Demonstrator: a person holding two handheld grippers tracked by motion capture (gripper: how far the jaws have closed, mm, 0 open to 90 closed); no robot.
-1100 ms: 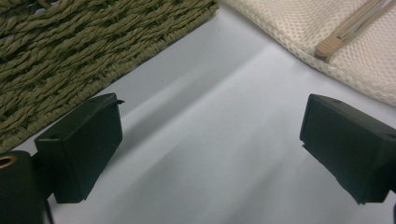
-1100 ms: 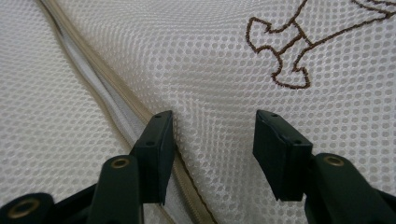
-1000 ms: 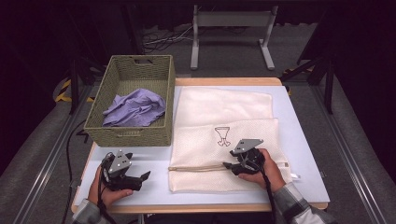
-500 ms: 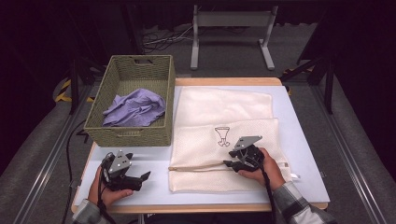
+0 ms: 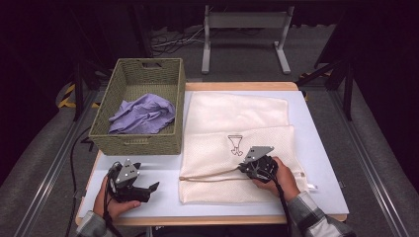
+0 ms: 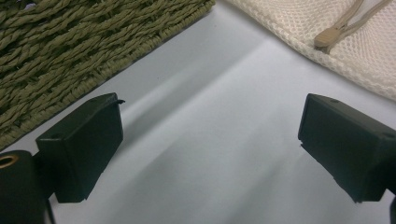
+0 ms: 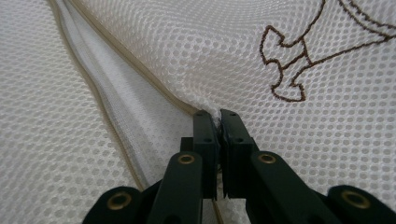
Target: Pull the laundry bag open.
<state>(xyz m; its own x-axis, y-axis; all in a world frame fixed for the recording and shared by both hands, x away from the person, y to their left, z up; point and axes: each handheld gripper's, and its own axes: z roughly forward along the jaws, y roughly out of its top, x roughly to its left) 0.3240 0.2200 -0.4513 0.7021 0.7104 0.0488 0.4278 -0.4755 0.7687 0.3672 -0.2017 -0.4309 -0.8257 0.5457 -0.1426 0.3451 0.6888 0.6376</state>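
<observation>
A cream mesh laundry bag lies flat on the white table, with a brown emblem stitched on it. My right gripper is shut on the tan-trimmed edge of the bag's upper layer, raising it slightly off the lower layer. In the right gripper view the jaws pinch the mesh bag just below the emblem. My left gripper rests open on bare table at the front left, holding nothing. Between its wide jaws lies only table, with the bag's corner and a cord toggle beyond.
An olive woven basket stands at the back left, holding a crumpled purple cloth. Its wall is close ahead of the left gripper. A metal stand sits beyond the table's far edge.
The right gripper has drawn the pinched bag edge slightly up and toward the far side, so the trim now slants. The left gripper has stayed put.
</observation>
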